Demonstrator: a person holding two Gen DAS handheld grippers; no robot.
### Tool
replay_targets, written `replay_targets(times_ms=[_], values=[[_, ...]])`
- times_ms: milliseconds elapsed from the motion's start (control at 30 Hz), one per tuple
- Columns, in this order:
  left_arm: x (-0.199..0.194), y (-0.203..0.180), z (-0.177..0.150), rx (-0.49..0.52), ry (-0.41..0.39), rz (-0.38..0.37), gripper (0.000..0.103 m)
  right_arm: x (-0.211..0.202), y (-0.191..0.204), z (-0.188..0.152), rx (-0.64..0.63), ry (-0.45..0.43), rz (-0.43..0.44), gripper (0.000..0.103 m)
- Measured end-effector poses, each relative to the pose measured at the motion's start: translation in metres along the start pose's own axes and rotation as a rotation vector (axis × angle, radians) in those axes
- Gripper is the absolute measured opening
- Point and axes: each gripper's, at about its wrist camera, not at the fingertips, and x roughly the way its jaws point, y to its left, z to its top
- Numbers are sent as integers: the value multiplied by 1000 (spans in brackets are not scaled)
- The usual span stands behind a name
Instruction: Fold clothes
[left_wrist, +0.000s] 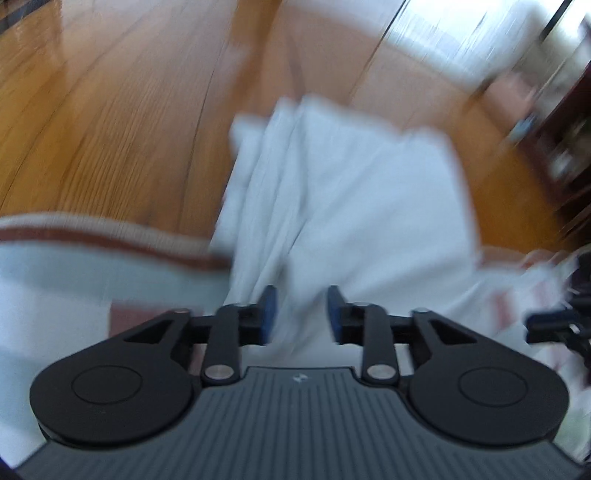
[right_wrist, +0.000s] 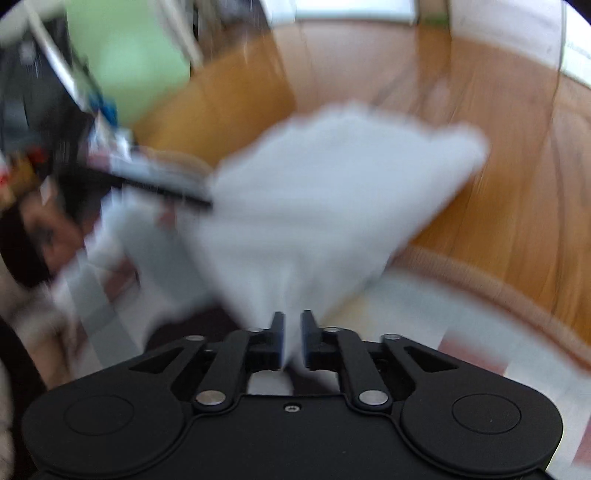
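While both pictures were smeared by motion blur, the main things could still be made out: a pale grey-white cloth garment (left_wrist: 343, 192) lay spread and creased across a wooden plank floor (left_wrist: 110, 110), its near end running over a pale rug with a reddish-brown and cream border (left_wrist: 110, 236). From the left wrist view, the left gripper (left_wrist: 302, 314), black with blue pads, had its jaws standing apart with a plain gap between them; the garment passed under and between them, but neither pad pressed on it, so that grip was released. A small pale logo mark sat on the ribbed grey housing behind the jaws, too small to read as letters. At the right edge of that view the black frame of the other tool showed, blurred. From the right wrist view, the right gripper (right_wrist: 293, 332) had its jaws drawn near to each other with only a narrow slit left, and a gathered fold of the same garment (right_wrist: 332, 192) ran down into that slit; whether the pads actually pinched the cloth I could not tell through the blur. Beyond it the garment fanned out wide over the floor (right_wrist: 517, 221) and the edge of the rug (right_wrist: 480, 273). At the left of that view stood dark furniture and a pale green surface (right_wrist: 129, 59), both too blurred to identify. No readable writing or brand name appeared anywhere.
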Motion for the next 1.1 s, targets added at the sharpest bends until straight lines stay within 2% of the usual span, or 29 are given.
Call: replay_targets(times_ms=[33, 100, 200, 267, 333, 367, 500, 567, 600, 633, 667, 767, 833, 900, 967, 1033, 1100], values=[[-7, 1, 6, -4, -53, -36, 48, -8, -10, 13, 6, -39, -3, 38], [-5, 1, 25, 0, -102, -80, 51, -25, -29, 38, 19, -117, -8, 43], [23, -3, 55, 48, -68, -66, 51, -6, -72, 73, 116, -120, -38, 49], [52, -8, 76, 93, -33, -57, 54, 13, -93, 78, 191, -108, -43, 49], [82, -12, 95, 132, 3, -44, 64, 32, -114, 83, 264, -97, -48, 49], [96, -14, 103, 151, 19, -39, 66, 40, -120, 83, 280, -108, -45, 49], [144, -19, 127, 188, 86, -51, 69, 67, -139, 82, 363, -138, -21, 52], [156, -21, 128, 183, 92, -81, 65, 78, -146, 81, 410, -155, -6, 59], [160, -26, 126, 214, 99, -81, 36, 83, -149, 79, 433, -166, 0, 63], [161, -36, 123, 275, 105, -56, 11, 89, -152, 81, 455, -165, 1, 63], [160, -45, 120, 336, 101, -31, 11, 96, -154, 84, 465, -156, -1, 63], [125, -73, 109, 501, -73, 20, 11, 99, -145, 92, 370, -205, 12, 16], [102, -82, 111, 530, -161, 76, 11, 95, -137, 95, 307, -259, 10, 16], [93, -77, 119, 489, -188, 88, 11, 93, -133, 98, 290, -303, 18, 16], [107, -64, 122, 445, -157, 144, 12, 99, -127, 105, 274, -310, -24, 17], [134, -48, 119, 415, -89, 210, 12, 103, -123, 115, 269, -287, -92, 19], [156, -32, 113, 368, -17, 224, 12, 94, -120, 114, 286, -280, -113, 20]])
